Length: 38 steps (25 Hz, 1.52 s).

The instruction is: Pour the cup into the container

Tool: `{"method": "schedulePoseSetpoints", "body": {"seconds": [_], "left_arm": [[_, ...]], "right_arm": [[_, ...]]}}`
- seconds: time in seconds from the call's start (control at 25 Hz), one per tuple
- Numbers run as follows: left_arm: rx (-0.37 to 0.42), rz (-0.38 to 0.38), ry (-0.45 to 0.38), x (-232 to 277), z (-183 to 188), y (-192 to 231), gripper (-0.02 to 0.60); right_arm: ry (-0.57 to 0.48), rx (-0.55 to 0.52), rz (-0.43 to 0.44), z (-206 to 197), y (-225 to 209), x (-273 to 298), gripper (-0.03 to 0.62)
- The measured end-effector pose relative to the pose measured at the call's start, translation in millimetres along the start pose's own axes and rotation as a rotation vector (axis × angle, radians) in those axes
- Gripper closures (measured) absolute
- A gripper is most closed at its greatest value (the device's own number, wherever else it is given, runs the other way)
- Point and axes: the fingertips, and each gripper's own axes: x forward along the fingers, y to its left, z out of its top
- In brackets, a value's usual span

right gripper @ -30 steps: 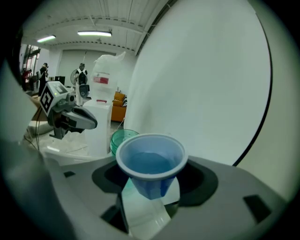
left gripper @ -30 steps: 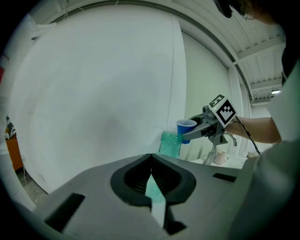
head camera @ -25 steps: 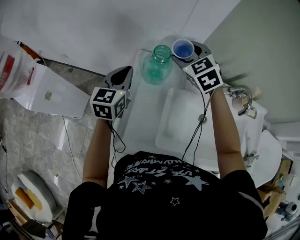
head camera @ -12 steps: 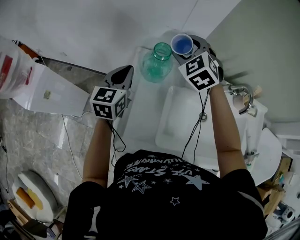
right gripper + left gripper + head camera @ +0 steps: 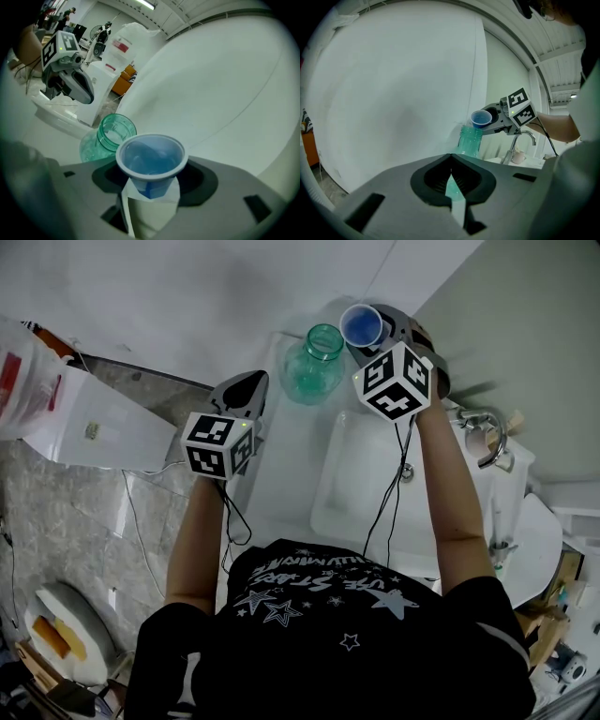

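My right fingers [image 5: 154,211] grip the blue cup [image 5: 150,159], poised just beside the green jar [image 5: 110,136]; pouring seems not yet begun. My left fingers [image 5: 474,180] are closed and empty.

Bright, even indoor light — soft shadows; both gripper views bulge fisheye-style, edges dark and blurred.

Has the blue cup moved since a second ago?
Yes. In the head view the blue cup has edged left and up the picture, slightly closer to the green jar, which stays put.
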Motion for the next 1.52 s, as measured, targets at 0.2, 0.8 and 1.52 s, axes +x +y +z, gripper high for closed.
{"method": "schedulePoseSetpoints", "body": {"seconds": [0.2,0.8,1.52], "left_arm": [[-0.004,-0.007,0.001,2.5,-0.8,-2.2,0.571],[-0.030,-0.018,-0.007,0.9,-8.2,-4.0,0.572],[-0.047,-0.012,-0.015,-9.4,-12.9,-8.9,0.572]], "right_arm": [[0.017,-0.082,-0.005,-0.9,1.2,1.0,0.299],[0.051,-0.187,-0.016,2.7,2.7,0.5,0.300],[-0.010,0.008,0.010,2.5,1.2,-10.0,0.301]]}}
